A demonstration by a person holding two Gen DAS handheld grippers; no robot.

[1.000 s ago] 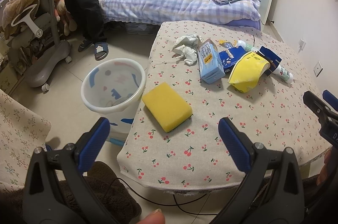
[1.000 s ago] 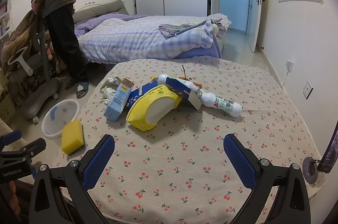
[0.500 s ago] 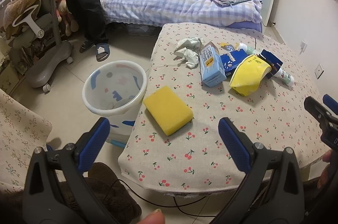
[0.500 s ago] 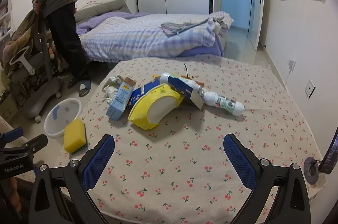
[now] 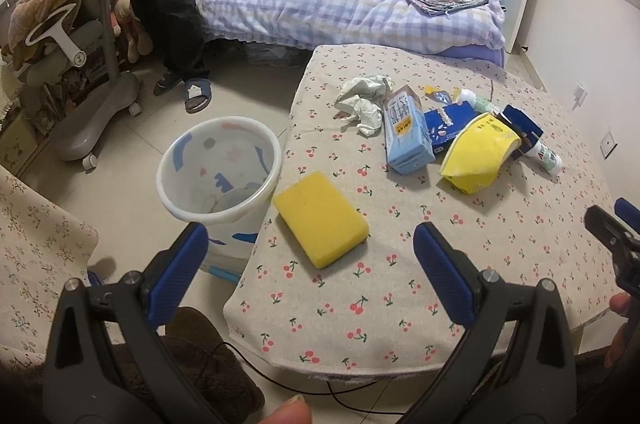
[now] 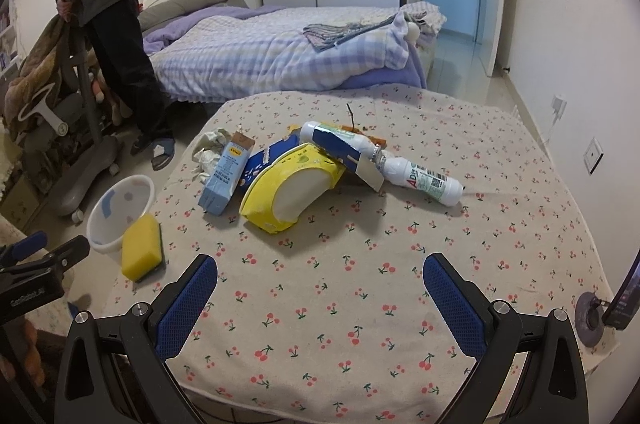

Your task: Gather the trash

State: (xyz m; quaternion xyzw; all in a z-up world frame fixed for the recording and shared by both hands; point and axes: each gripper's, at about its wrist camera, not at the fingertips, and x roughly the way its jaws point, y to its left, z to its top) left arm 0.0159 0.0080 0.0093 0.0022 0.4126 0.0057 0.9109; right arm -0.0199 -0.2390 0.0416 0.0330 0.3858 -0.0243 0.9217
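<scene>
We see both grippers hovering over the near edge of the cherry-print table (image 6: 400,264): left gripper (image 5: 311,248) with fingers spread wide and nothing between them, right gripper (image 6: 320,280) likewise spread and empty. The trash sits in a heap at about 12 o'clock from the right gripper: yellow bowl-shaped container (image 6: 292,188) tipped on its side with pale contents showing, light blue carton (image 6: 226,176) at its 9 o'clock, dark blue wrapper (image 6: 260,160) between them, white bottle (image 6: 420,180) lying flat at 3 o'clock, crumpled paper (image 5: 362,100) at the heap's far left. Yellow sponge (image 5: 320,218) lies apart near the table's left edge. White wastebasket (image 5: 218,180) stands on the floor just beside that edge, at 11 o'clock from the left gripper; something faint lies at its bottom, we cannot tell what. A person (image 6: 116,8) stands by the bed (image 6: 260,60).
</scene>
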